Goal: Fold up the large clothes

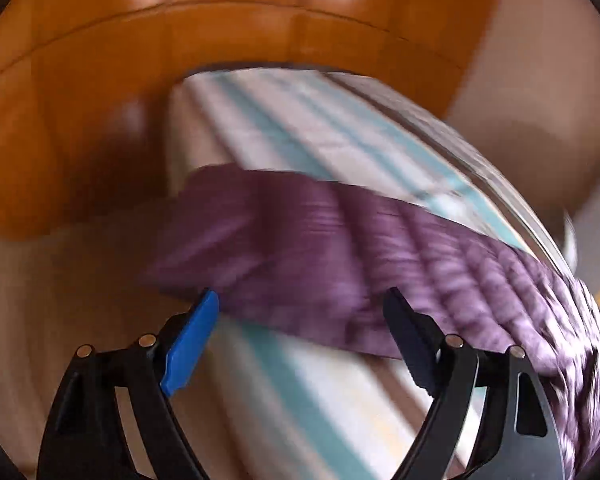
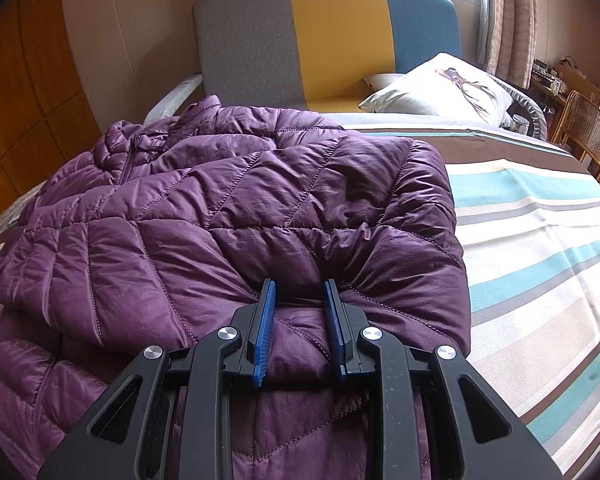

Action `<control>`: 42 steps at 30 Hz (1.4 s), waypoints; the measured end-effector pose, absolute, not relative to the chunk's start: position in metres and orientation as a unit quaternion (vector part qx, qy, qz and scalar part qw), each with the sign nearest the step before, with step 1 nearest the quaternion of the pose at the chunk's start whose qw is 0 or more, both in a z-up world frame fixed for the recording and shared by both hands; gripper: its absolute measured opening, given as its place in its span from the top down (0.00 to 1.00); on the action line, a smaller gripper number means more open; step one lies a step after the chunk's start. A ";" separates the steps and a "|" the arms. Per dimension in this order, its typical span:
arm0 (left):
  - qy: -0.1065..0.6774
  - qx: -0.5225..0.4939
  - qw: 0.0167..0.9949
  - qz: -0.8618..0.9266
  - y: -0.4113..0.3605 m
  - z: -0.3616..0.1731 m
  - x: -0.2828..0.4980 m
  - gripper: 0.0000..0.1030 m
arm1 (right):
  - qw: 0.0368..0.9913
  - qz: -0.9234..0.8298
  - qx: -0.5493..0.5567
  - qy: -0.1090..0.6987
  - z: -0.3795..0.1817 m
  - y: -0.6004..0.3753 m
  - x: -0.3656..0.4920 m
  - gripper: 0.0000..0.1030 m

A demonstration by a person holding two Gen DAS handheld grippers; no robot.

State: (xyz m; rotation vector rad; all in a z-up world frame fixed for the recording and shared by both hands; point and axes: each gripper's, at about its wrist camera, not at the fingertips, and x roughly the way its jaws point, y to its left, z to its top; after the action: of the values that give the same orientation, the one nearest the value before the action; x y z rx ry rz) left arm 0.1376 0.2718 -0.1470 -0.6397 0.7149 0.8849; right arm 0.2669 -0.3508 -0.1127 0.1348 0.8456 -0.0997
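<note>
A purple quilted puffer jacket lies spread over the striped bedspread, its collar and zip toward the far left. My right gripper is shut on a puffy fold of the jacket near its front edge, fabric bulging between the blue pads. In the blurred left wrist view the jacket shows as a purple band across the bed. My left gripper stands open just in front of the jacket's near edge, with nothing pressed between its fingers.
An upholstered headboard in grey, yellow and blue stands at the far end, with a white pillow before it. A cane chair is at the right. Orange wooden panelling lines the left side.
</note>
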 end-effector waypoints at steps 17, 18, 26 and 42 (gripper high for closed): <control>0.224 -0.396 0.792 0.408 0.303 -0.155 0.135 0.92 | 0.909 -0.048 0.067 0.409 -0.113 -0.351 0.267 0.76; 0.219 -0.380 0.801 0.407 0.298 -0.149 0.138 0.92 | 0.909 -0.048 0.066 0.409 -0.113 -0.351 0.267 0.76; 0.192 -0.256 0.884 0.340 0.232 -0.103 0.191 0.95 | 0.909 -0.046 0.072 0.408 -0.112 -0.353 0.267 0.76; 0.230 -0.129 0.956 0.129 0.056 -0.068 0.274 0.95 | 0.909 -0.043 0.077 0.407 -0.113 -0.354 0.268 0.76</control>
State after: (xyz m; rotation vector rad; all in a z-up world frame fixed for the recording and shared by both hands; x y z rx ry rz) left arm 0.2736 0.0557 -0.0677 -0.2614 0.4665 0.2626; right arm 0.2681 -0.3535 -0.1131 0.1587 0.8403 -0.0896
